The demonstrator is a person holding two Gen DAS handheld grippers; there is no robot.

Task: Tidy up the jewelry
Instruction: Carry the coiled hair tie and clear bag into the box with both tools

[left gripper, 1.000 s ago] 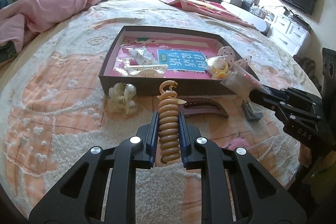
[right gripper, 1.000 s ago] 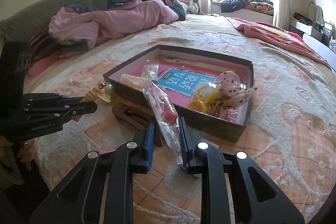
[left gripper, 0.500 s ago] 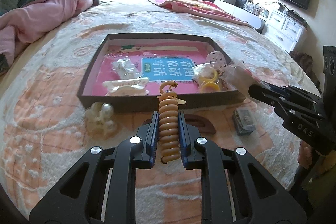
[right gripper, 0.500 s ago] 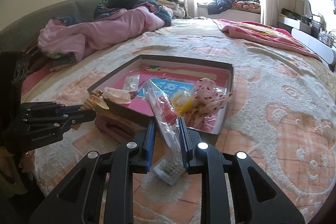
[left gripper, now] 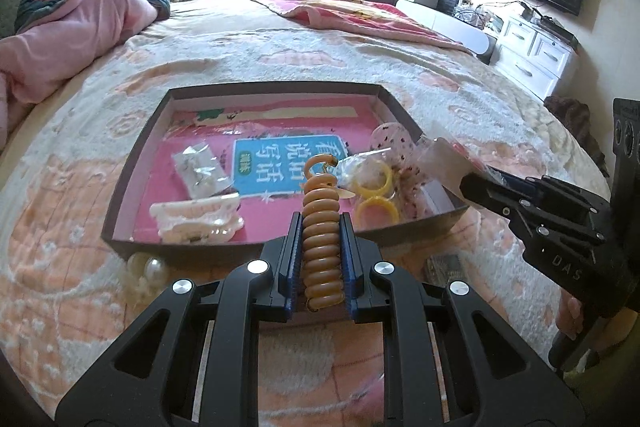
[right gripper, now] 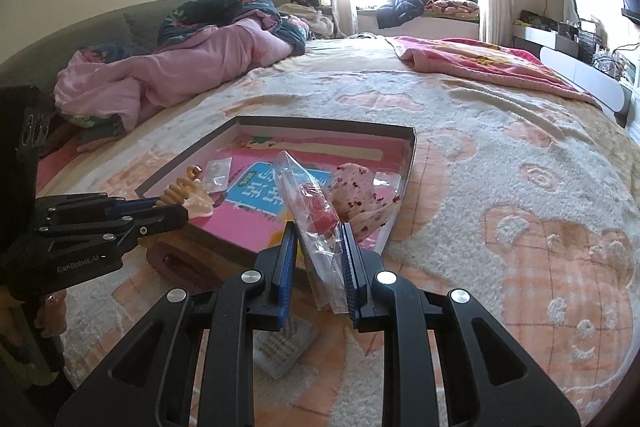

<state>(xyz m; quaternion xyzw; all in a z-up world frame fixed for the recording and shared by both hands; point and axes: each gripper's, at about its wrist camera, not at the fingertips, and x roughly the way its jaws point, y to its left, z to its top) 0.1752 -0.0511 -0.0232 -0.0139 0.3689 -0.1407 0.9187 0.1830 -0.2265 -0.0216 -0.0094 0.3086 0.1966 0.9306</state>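
Squeezing an orange coil hair tie (left gripper: pixel 321 247) tight in the left gripper (left gripper: pixel 320 259), right at the near wall of the brown box (left gripper: pixel 120 187), with the coil's curly tip poking up over that wall. Pinching a clear plastic bag (right gripper: pixel 308 211) with something red inside in the right gripper (right gripper: pixel 318 267), jaws closed on the bag, at the near right corner of the box, the bag's top leaning in over the box.

Lying on the fluffy blanket (right gripper: pixel 520 187) just outside the box's near wall: a pearl hair piece (left gripper: pixel 148 269), a dark pink hair claw (right gripper: pixel 180 261), and a small clear case (right gripper: pixel 286 351) under the right gripper.

Sitting inside the box: a white hair clip (left gripper: pixel 196 219) by the near wall, two yellow rings (left gripper: pixel 374 195) toward the right wall, a spotted pink cloth piece (left gripper: pixel 394 143) next to them, a small clear packet (left gripper: pixel 200 169) nearer the left wall, all on a pink book with a blue label (left gripper: pixel 280 163).

Lying on the bed well beyond the box: a pink quilt (left gripper: pixel 68 39) heaped up to the left and a red blanket (left gripper: pixel 352 19) to the right.
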